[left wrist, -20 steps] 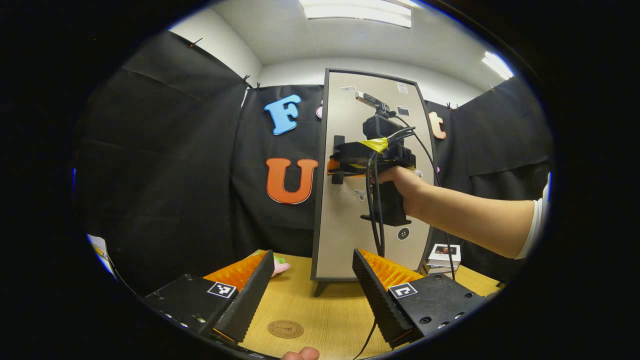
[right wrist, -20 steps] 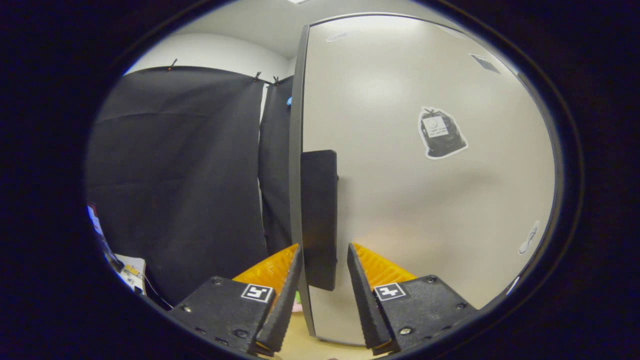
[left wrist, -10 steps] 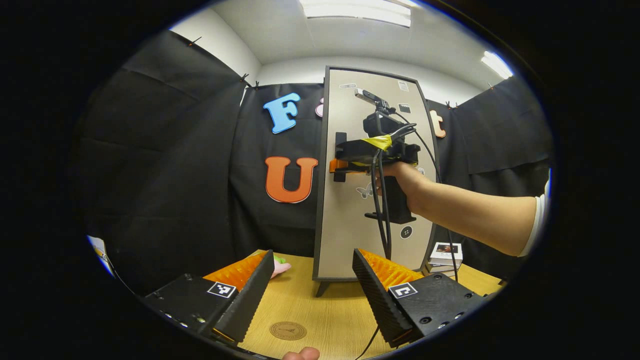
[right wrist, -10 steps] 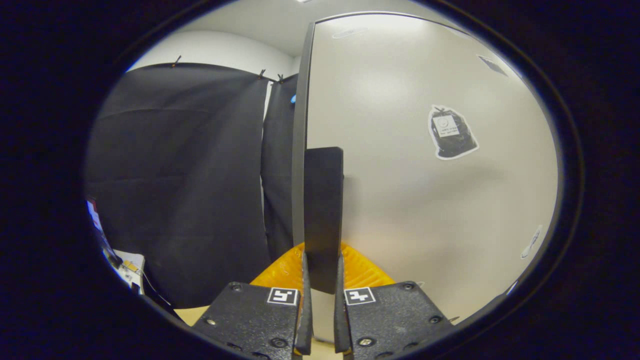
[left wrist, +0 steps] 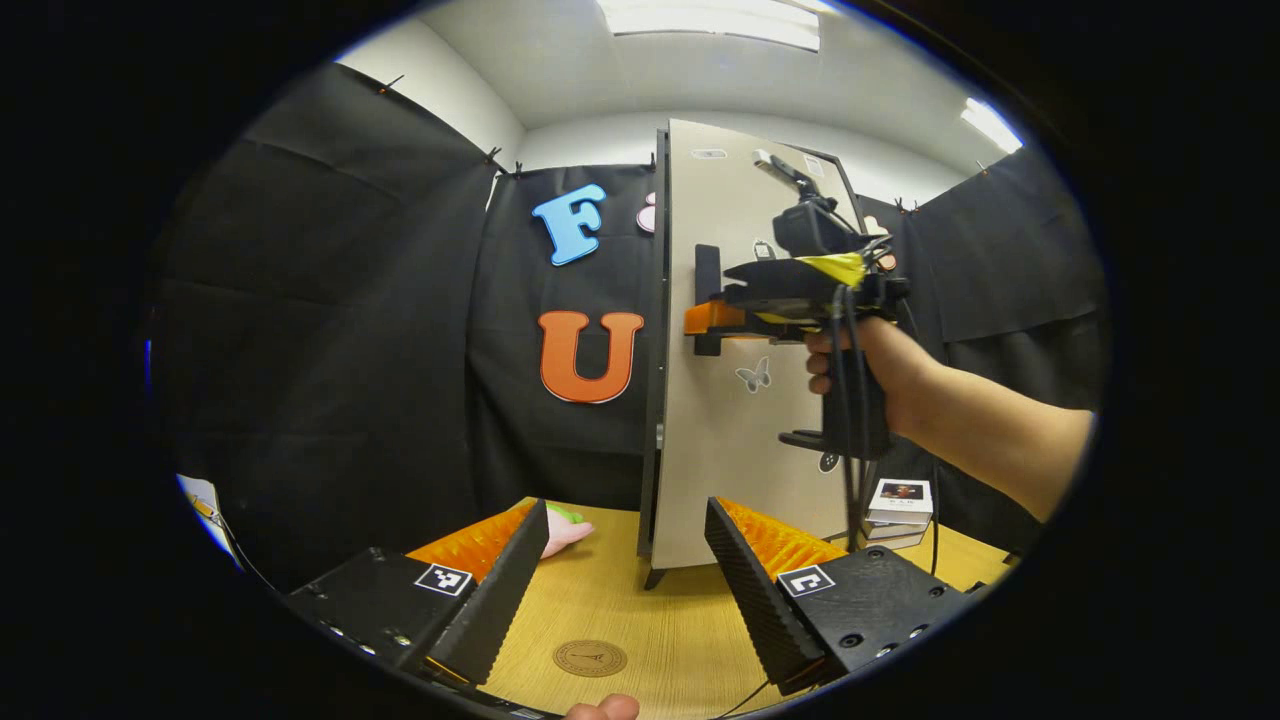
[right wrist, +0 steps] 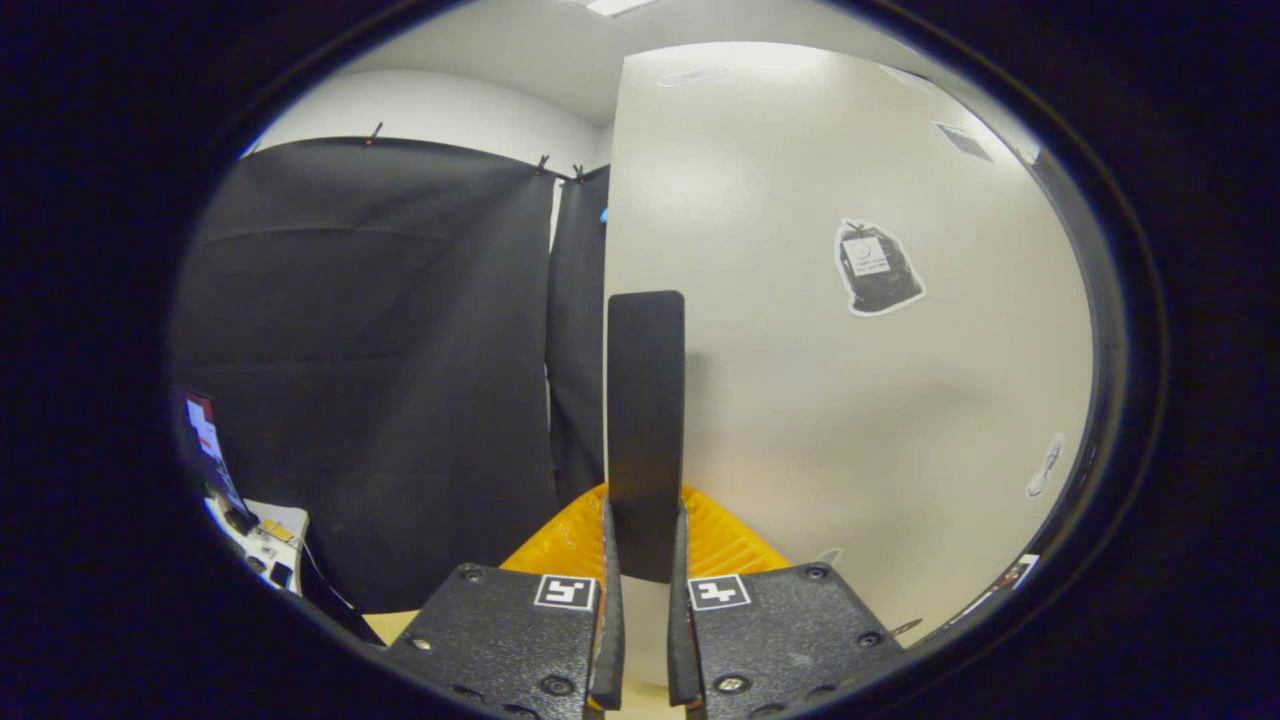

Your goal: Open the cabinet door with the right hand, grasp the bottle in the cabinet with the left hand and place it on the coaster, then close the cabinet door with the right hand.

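Note:
A tall beige cabinet door point(left wrist: 725, 400) with a dark frame stands at the back of the wooden table point(left wrist: 660, 620), swung slightly out from the cabinet. My right gripper point(left wrist: 705, 318) is shut on the door's black vertical handle point(right wrist: 645, 420); in the right gripper view both fingers press its lower end point(right wrist: 640, 560). My left gripper point(left wrist: 625, 560) hovers low over the table, open with nothing between its fingers. A round brown coaster point(left wrist: 590, 657) lies on the table between the left fingers. The cabinet's inside and the bottle are hidden behind the door.
A small stack of boxes point(left wrist: 898, 505) sits right of the cabinet. A pink and green object point(left wrist: 565, 528) lies at the back left of the table. A fingertip point(left wrist: 600, 708) shows at the bottom edge. Black cloth walls surround the booth.
The right gripper closed on the door handle and pulled it; the door has swung out from the cabinet. The left gripper stayed put.

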Demonstrator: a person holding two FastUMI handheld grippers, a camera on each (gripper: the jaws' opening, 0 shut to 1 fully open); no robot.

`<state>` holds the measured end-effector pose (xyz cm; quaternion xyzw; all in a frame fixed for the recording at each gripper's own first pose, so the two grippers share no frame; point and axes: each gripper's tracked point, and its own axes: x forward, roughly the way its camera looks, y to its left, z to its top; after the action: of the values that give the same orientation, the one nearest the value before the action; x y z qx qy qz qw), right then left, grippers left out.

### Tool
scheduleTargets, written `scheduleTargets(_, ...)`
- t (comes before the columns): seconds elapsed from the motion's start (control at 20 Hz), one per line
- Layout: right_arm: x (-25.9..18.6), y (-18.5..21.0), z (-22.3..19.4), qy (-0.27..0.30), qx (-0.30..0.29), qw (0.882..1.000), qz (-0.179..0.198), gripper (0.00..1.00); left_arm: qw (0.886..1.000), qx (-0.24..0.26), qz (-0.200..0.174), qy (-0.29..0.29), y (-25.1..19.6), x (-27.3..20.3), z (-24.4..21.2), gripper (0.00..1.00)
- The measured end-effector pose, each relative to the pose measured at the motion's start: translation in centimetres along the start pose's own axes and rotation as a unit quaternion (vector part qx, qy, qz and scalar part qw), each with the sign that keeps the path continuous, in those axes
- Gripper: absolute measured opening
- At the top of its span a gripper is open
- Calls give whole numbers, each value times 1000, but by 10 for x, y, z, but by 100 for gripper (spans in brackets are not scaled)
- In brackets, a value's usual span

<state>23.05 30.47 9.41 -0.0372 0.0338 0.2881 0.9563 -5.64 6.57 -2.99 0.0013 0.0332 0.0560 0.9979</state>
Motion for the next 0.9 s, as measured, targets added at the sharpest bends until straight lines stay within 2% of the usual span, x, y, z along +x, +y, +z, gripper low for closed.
scheduleTargets(0.5,-48,2,-2,-3,-1,1000,23,20,1000,-2,-15,1,-13,-1,-2,95)
scheduleTargets(0.9,-76,-8,-5,-8,3,1000,13,21,999,6,-42,-4,-38,-1,2,95)
